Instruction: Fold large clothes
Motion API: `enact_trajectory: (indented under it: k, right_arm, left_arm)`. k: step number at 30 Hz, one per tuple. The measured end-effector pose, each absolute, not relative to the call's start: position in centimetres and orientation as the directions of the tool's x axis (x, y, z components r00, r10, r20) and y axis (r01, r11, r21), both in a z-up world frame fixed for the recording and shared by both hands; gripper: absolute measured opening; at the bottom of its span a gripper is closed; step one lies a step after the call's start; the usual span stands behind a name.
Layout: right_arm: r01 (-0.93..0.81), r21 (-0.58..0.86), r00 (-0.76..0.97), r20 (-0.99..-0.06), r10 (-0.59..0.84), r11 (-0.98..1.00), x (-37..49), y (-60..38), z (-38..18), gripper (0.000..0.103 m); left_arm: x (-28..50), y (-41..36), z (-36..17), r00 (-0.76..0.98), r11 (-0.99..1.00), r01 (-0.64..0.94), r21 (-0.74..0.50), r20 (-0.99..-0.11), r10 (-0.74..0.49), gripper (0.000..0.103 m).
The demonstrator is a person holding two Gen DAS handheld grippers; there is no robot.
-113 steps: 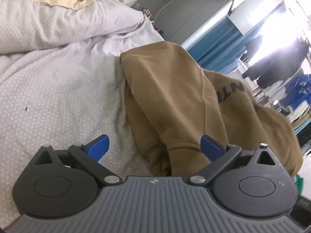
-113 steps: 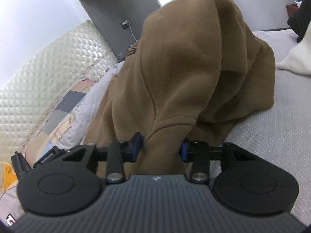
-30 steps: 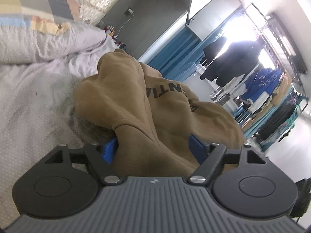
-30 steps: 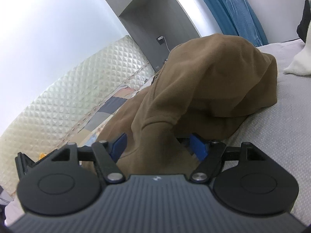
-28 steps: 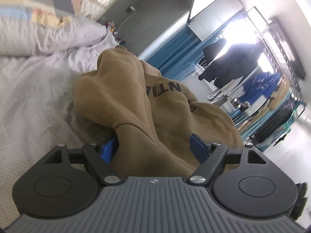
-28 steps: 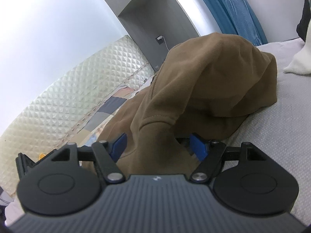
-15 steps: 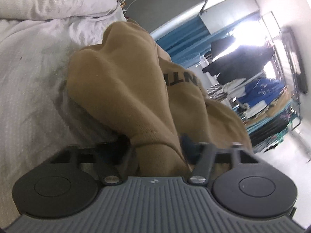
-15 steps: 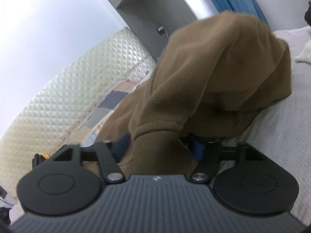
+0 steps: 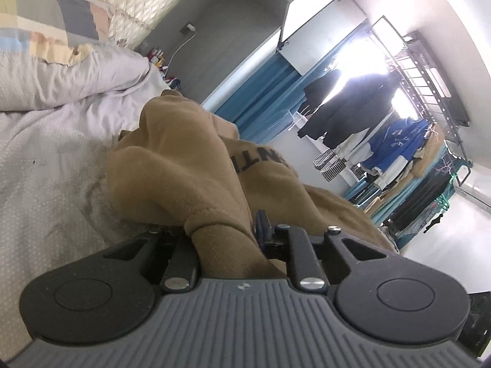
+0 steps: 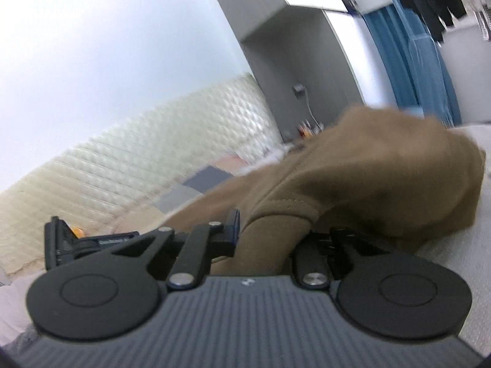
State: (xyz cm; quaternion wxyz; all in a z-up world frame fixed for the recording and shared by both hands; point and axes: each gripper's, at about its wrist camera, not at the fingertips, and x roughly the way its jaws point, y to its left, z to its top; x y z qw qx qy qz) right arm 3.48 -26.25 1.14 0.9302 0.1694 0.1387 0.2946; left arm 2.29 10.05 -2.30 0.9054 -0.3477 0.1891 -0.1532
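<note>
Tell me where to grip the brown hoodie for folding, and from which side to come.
Grip the brown hoodie at its ribbed cuffs, as both grippers do: left gripper, right gripper. Come end-on along each sleeve; the seamed band is thick, narrow and fits between the fingers.

**Bedroom setting, seen from both wrist cameras**

A pale grey dotted bedsheet (image 9: 40, 190) covers the bed, with a patchwork pastel pillow (image 9: 33, 27) against a cream quilted headboard (image 10: 147, 165). Beyond stand a grey wall recess (image 9: 227, 15), teal-blue curtains (image 9: 260, 92) and a black metal clothes rack (image 9: 429, 70) hung with dark and blue garments before a brightly glaring window (image 9: 362, 58).
</note>
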Motion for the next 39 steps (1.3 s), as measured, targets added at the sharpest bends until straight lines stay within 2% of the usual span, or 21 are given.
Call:
enact_trajectory:
  k: [10, 15, 31, 39]
  right_arm:
    - [-0.496, 0.427, 0.801, -0.113, 0.588, 0.757, 0.7, -27.6, 1.5, 0.019]
    - [-0.516, 0.411, 0.799, -0.086, 0.595, 0.752, 0.0, -27.6, 3.1, 0.019]
    - [-0.603, 0.325, 0.783, 0.068, 0.618, 0.729, -2.6, -28.1, 15.1, 0.019]
    - [-0.646, 0.288, 0.759, 0.140, 0.636, 0.707, -4.3, -27.8, 21.8, 0.019]
  left_arm:
    - [-2.6, 9.1, 0.2, 0.903, 0.746, 0.162, -0.646, -0.208, -0.376, 0.018]
    - [-4.4, 8.7, 3.2, 0.912, 0.774, 0.186, -0.605, -0.188, -0.366, 0.018]
    - [-9.9, 7.4, 20.3, 0.943, 0.850, 0.288, -0.442, -0.026, -0.332, 0.019]
    - [-12.9, 7.3, 30.6, 0.942, 0.866, 0.327, -0.379, 0.062, -0.329, 0.020]
